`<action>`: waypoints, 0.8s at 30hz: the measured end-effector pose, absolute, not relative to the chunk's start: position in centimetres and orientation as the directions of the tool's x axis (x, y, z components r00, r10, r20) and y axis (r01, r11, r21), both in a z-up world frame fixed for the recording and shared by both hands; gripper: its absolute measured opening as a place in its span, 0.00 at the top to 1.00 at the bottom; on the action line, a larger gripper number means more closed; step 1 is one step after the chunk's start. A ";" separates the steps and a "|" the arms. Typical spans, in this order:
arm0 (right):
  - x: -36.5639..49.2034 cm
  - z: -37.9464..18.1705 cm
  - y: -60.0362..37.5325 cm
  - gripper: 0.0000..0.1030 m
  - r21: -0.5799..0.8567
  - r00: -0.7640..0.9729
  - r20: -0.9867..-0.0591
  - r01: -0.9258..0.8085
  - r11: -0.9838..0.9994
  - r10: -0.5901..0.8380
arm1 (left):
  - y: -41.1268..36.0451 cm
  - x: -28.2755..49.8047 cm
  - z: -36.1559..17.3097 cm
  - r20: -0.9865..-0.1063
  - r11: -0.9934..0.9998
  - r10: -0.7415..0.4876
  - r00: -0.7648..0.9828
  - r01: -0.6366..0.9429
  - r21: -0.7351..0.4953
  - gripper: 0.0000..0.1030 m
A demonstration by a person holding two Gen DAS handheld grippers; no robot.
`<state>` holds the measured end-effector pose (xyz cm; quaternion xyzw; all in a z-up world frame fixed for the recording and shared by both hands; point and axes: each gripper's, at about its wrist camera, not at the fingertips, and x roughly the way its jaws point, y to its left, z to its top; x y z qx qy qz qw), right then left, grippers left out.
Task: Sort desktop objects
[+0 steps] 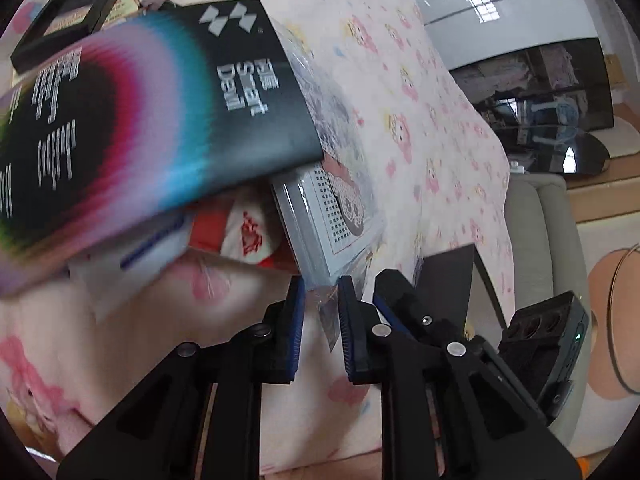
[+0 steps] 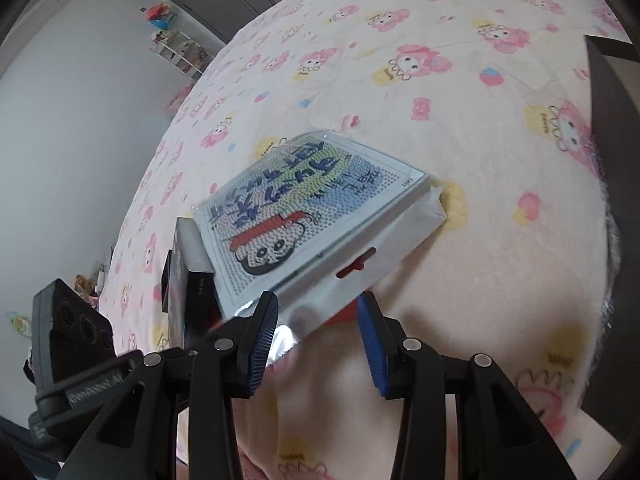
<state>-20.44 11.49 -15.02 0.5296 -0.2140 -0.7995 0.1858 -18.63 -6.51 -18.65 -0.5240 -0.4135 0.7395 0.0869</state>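
Observation:
In the left wrist view my left gripper [image 1: 321, 296] is shut on the plastic flap of a clear bag holding a diamond-painting kit [image 1: 332, 212]. A black box with a rainbow ring and "Smart Devil" print [image 1: 132, 120] rests tilted over the kit's far end. A red and white packet [image 1: 244, 232] lies under both. In the right wrist view my right gripper [image 2: 318, 316] is open, its fingers either side of the white hanging flap of a cartoon-face diamond-painting kit [image 2: 308, 212]. That kit lies on a black box [image 2: 192, 264].
Everything sits on a pink cartoon-print cloth [image 2: 460, 120]. A black frame-like tray [image 1: 68, 20] lies at the far left. A black board [image 1: 448, 280] stands at the cloth's edge. The other gripper's body [image 1: 552, 340] is close on the right.

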 end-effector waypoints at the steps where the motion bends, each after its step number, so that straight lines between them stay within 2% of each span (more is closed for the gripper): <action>1: -20.0 -14.9 11.8 0.63 0.533 -0.371 -0.771 0.067 -0.843 -0.517 | -6.2 -18.2 -18.6 -0.704 -0.647 0.567 -0.426 0.299 -0.702 0.85; 5: -18.5 -15.8 13.0 0.60 0.513 -0.359 -0.795 0.035 -0.858 -0.490 | -6.3 -16.8 -19.0 -0.687 -0.618 0.597 -0.415 0.308 -0.723 0.81; 8: -18.8 -16.9 13.8 0.60 0.537 -0.336 -0.798 -0.019 -0.843 -0.501 | -7.7 -16.6 -18.7 -0.658 -0.572 0.587 -0.471 0.333 -0.749 0.64; 10: -19.0 -17.2 13.8 0.58 0.545 -0.336 -0.793 -0.021 -0.838 -0.508 | -8.6 -16.8 -18.3 -0.653 -0.569 0.551 -0.520 0.338 -0.750 0.64; 12: -19.5 -17.5 13.3 0.49 0.540 -0.327 -0.797 -0.011 -0.842 -0.507 | -8.9 -17.4 -18.4 -0.663 -0.578 0.524 -0.535 0.349 -0.738 0.63; 16: -21.0 -18.7 12.7 0.49 0.521 -0.309 -0.816 -0.030 -0.853 -0.488 | -8.6 -18.7 -20.0 -0.680 -0.576 0.536 -0.500 0.372 -0.728 0.63; 19: -22.1 -19.7 13.0 0.47 0.536 -0.326 -0.808 -0.062 -0.842 -0.491 | -7.9 -19.3 -20.8 -0.695 -0.595 0.542 -0.472 0.368 -0.714 0.63; 21: -22.5 -20.5 13.1 0.41 0.561 -0.323 -0.796 -0.078 -0.824 -0.511 | -7.8 -19.5 -20.9 -0.725 -0.629 0.517 -0.455 0.373 -0.683 0.73; 22: -22.7 -20.8 13.1 0.41 0.572 -0.322 -0.790 -0.085 -0.815 -0.521 | -7.7 -19.5 -21.1 -0.734 -0.637 0.511 -0.447 0.376 -0.672 0.85; 24: -22.5 -20.8 13.1 0.40 0.581 -0.322 -0.785 -0.082 -0.810 -0.530 | -7.4 -19.3 -21.5 -0.725 -0.623 0.532 -0.437 0.378 -0.685 0.85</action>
